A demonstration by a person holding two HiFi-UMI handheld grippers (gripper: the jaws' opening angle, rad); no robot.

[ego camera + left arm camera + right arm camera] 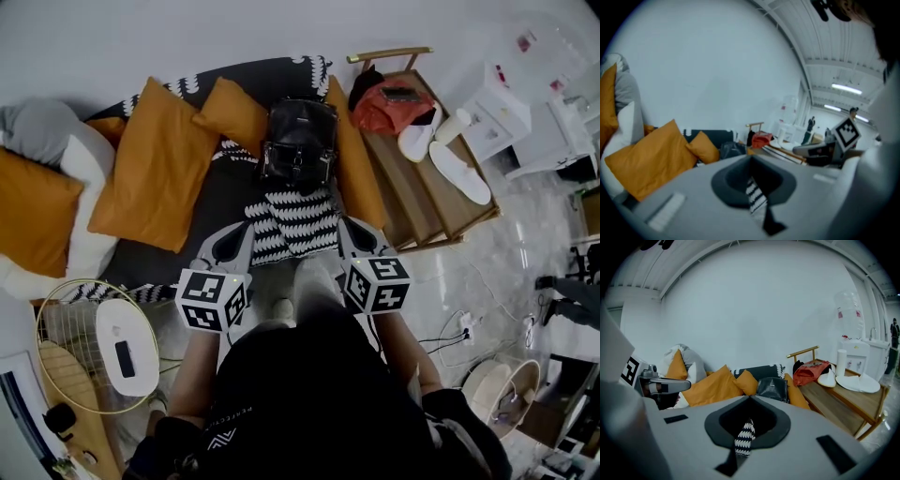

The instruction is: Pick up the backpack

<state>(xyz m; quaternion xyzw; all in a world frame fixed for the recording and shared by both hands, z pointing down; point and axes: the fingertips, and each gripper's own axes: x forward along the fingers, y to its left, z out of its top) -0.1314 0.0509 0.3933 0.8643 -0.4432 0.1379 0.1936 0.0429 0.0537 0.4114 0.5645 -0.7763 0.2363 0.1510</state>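
1. The black backpack (pixel 299 141) sits upright at the back of the dark sofa (pixel 220 202), between two orange cushions (pixel 155 169)
2. A black-and-white striped throw (pixel 295 225) lies on the seat just in front of it
3. Left tongs (pixel 239 234) are closed tight and grip nothing, near the throw's left side
4. Right tongs (pixel 356 236) are likewise closed and empty, near the throw's right side, apart from the backpack
5. A wooden worktop (pixel 441 211) to the right carries a red bag (pixel 389 111) and white slippers (pixel 459 173)
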